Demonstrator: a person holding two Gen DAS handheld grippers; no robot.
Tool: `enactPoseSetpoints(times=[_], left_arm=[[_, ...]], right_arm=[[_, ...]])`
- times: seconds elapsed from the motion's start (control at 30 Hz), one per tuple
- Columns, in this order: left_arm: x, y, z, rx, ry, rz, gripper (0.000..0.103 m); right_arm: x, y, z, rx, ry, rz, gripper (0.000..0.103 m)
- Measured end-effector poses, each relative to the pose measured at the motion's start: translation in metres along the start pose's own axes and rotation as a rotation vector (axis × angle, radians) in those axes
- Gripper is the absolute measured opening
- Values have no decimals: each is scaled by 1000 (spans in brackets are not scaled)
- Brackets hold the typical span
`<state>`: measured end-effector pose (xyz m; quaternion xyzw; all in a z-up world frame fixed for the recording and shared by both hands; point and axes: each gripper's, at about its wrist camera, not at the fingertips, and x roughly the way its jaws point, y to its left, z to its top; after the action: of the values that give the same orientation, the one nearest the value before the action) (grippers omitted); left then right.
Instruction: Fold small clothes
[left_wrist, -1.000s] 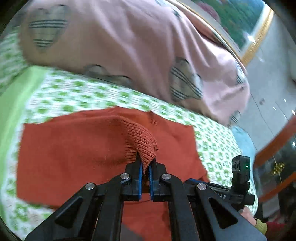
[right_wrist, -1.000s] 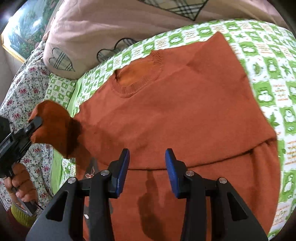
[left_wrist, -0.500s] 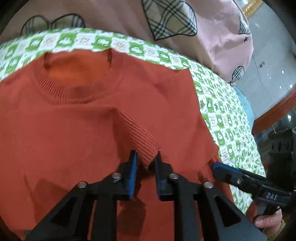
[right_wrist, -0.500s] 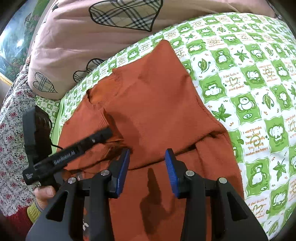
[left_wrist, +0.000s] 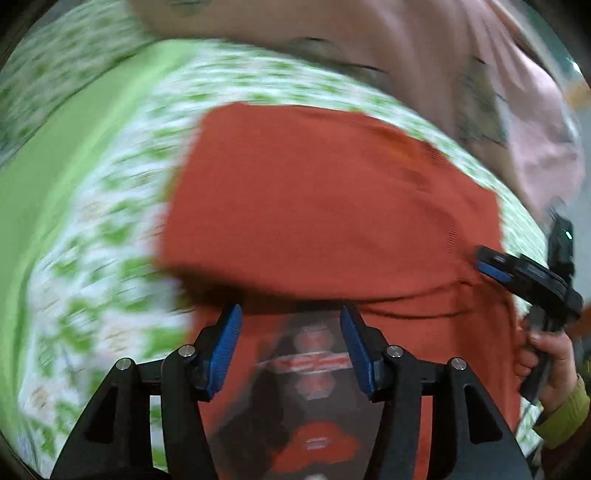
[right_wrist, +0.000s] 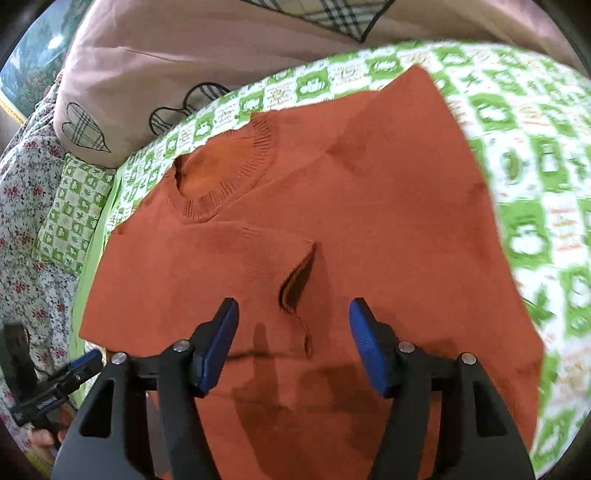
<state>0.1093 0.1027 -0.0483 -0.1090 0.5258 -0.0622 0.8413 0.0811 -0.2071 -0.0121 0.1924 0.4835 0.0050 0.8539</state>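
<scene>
An orange knit sweater (right_wrist: 351, 206) lies front up on the green-and-white bed sheet (right_wrist: 535, 177), with its ribbed collar (right_wrist: 229, 184) at the far side. One sleeve lies folded across the chest, its cuff opening (right_wrist: 297, 277) just ahead of my right gripper (right_wrist: 293, 336), which is open and empty above the sweater. My left gripper (left_wrist: 290, 339) is open and empty over the sweater's (left_wrist: 325, 199) near left part; this view is blurred. The left gripper also shows at the left edge of the right wrist view (right_wrist: 79, 365).
A pink quilt with plaid hearts (right_wrist: 229, 51) lies bunched along the far side of the bed. A floral cloth (right_wrist: 26, 206) covers the left. The right gripper and the hand holding it (left_wrist: 532, 280) show at the right of the left wrist view.
My left gripper has opened and let go of the sleeve cuff, which now lies across the sweater's chest. The left gripper has pulled back to the left. The right gripper stays open.
</scene>
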Motion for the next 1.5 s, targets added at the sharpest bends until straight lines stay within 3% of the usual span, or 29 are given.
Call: enactPoseSetpoints(times=[0.07, 0.1, 0.13, 0.17, 0.23, 0.37, 0.43, 0.47, 0.57, 0.7, 0.97, 1.07, 1.2, 1.3, 1.37, 1.4, 1.43, 1.5], left_arm=[[3, 24, -1, -47, 6, 43, 60], [6, 31, -1, -56, 8, 59, 60], [13, 38, 1, -57, 15, 81, 60], [17, 40, 2, -56, 18, 84, 60], [26, 37, 8, -50, 17, 77, 60], [46, 22, 29, -17, -13, 136, 59], [52, 23, 36, -21, -26, 173, 49], [54, 24, 38, -31, -30, 192, 49], [55, 26, 35, -54, -45, 212, 43], [43, 35, 28, -94, -81, 190, 37], [31, 75, 13, -300, -74, 68, 35], [31, 75, 13, -278, -68, 69, 36], [35, 73, 15, -248, -47, 78, 37], [37, 71, 18, -222, -35, 74, 38], [37, 69, 17, -197, -31, 80, 38], [36, 69, 15, -187, -30, 81, 38], [36, 68, 14, -179, -29, 84, 38], [37, 66, 12, -170, -30, 87, 38]], right_arm=[[12, 3, 3, -9, 18, 10, 63], [16, 5, 4, -22, 27, 8, 55], [20, 9, 5, -39, 36, 8, 20], [23, 14, 6, -58, 54, 13, 3], [23, 22, 9, -87, 71, -1, 5], [-21, 32, 22, -100, -23, 69, 4], [-50, 31, 28, -93, -102, 96, 4], [-68, 27, 30, -86, -149, 95, 4], [-83, 9, 32, -52, -184, 53, 4], [-67, -28, 20, 3, -110, -36, 4], [-44, -26, 5, -11, -40, -36, 4], [-32, -31, 2, -19, 4, -131, 4], [-20, -38, -5, -1, 61, -161, 4], [-32, -26, 0, -22, 40, -243, 10], [-45, -12, 5, -54, -16, -254, 13], [-51, 2, 11, -72, -50, -217, 25], [-51, 13, 16, -82, -62, -172, 47], [-38, 52, 29, -136, -47, -3, 67]])
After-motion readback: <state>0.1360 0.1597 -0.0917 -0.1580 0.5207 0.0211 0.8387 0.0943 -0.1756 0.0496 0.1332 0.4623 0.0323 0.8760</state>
